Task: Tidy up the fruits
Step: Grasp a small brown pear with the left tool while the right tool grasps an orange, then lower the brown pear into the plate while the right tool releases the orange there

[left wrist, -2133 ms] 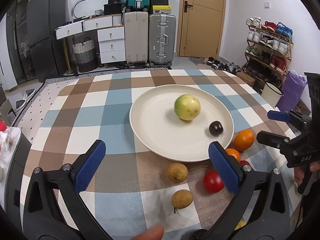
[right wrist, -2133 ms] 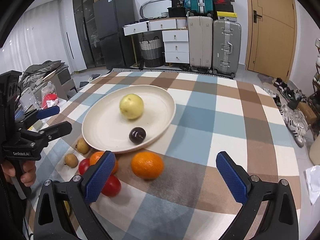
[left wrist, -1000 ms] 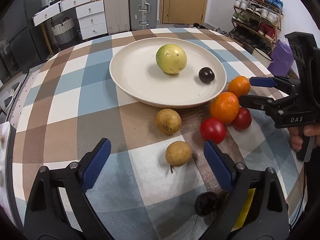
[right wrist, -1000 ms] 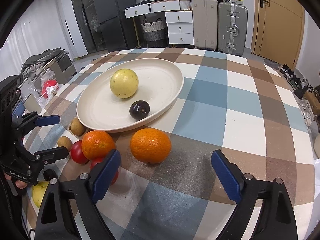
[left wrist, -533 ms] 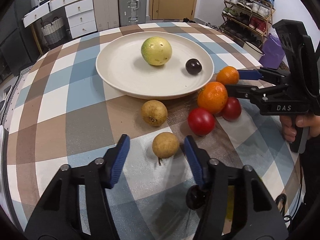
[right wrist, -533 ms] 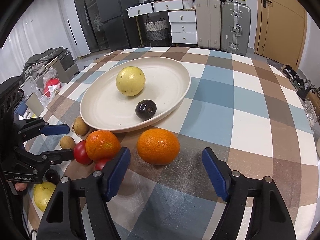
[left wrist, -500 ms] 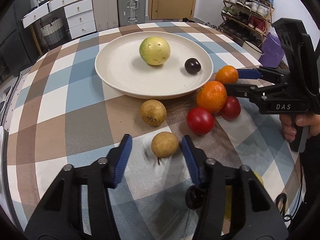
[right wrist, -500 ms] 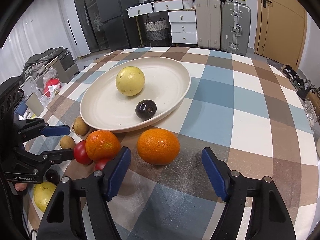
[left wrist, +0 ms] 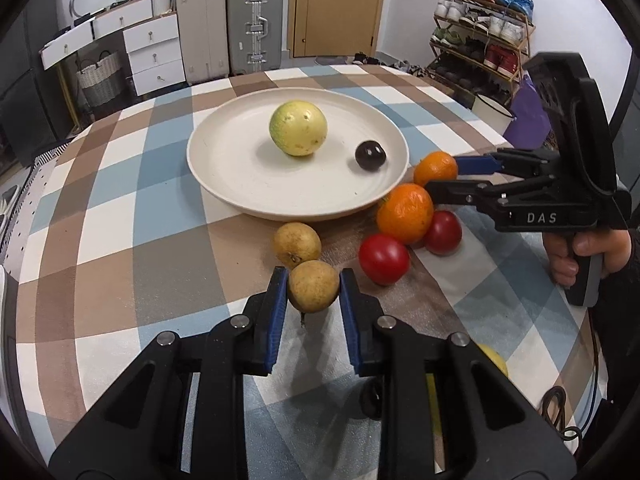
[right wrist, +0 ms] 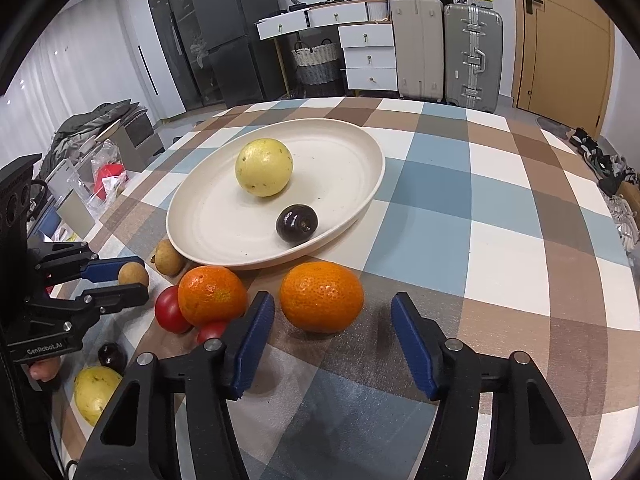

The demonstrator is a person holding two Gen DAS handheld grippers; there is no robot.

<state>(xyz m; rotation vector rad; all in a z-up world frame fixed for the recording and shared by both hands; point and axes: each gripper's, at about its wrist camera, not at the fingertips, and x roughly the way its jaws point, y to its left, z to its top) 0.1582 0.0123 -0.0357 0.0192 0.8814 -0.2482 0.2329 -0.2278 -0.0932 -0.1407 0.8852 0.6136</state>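
Observation:
My left gripper [left wrist: 313, 286] is shut on a small brown fruit [left wrist: 314, 286], also seen in the right wrist view [right wrist: 134, 274]. A second brown fruit [left wrist: 297, 242] lies just beyond it. The cream plate [left wrist: 240, 184] holds a yellow-green round fruit [left wrist: 298, 128] and a dark plum [left wrist: 371, 155]. My right gripper [right wrist: 332, 316] is open, its pads either side of an orange [right wrist: 321, 297] and apart from it. A second orange [right wrist: 212, 295], a red tomato [right wrist: 171, 310] and another red fruit [left wrist: 443, 233] lie beside it.
A yellow fruit [right wrist: 95, 393] and a dark plum [right wrist: 112, 356] lie near the table's front edge by the left gripper. The checked cloth [right wrist: 480, 216] stretches to the right of the plate. Suitcases, drawers and a shoe rack stand beyond the table.
My left gripper has closed onto the small brown fruit. My right gripper has moved forward and narrowed around the nearer orange.

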